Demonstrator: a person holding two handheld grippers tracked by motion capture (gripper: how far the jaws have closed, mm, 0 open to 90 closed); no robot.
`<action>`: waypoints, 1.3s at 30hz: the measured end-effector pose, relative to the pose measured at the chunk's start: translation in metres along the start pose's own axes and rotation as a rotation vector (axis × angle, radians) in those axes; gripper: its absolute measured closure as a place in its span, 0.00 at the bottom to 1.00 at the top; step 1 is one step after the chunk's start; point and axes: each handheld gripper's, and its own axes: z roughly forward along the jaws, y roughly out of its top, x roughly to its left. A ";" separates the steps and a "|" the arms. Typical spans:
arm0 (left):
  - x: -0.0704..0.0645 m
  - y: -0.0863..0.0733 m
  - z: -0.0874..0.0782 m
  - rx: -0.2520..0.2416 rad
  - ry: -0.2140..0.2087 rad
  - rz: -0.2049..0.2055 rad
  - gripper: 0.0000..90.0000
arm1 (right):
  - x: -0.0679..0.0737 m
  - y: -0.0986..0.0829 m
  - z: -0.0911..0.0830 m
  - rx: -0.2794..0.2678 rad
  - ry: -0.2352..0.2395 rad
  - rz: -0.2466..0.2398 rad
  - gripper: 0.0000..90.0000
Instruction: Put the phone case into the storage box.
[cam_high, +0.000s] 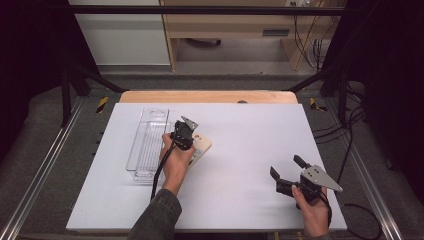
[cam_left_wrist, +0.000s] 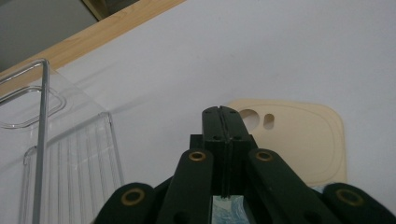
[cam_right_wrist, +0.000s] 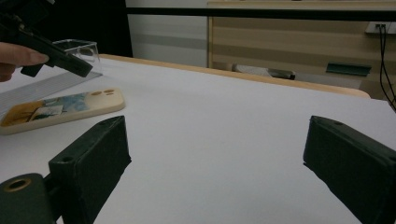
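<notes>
Left gripper (cam_high: 186, 126) centre-left, jaws pressed together over cream phone case (cam_high: 201, 149), clear tray (cam_high: 148, 145) beside, right gripper (cam_high: 288, 168) lower right, jaws spread, empty.

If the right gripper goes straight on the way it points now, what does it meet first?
Probably nothing soon: between the right gripper's open jaws lies bare white table. The phone case lies to the left of that line.

Black two-jaw left gripper (cam_high: 183, 131), brass-ringed pivots; right gripper (cam_high: 288, 172) bearing grey three-cornered plate; dark olive sleeve (cam_high: 157, 217).
</notes>
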 end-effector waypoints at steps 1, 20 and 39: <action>0.000 0.000 0.000 0.000 0.000 0.000 1.00 | 0.000 0.000 0.000 0.000 0.000 0.000 0.07; 0.002 -0.012 0.011 0.022 0.031 -0.002 1.00 | 0.000 0.000 0.000 -0.002 0.005 0.003 0.08; 0.001 -0.020 0.018 0.048 0.036 0.018 1.00 | 0.001 0.000 0.000 0.003 0.015 0.003 0.08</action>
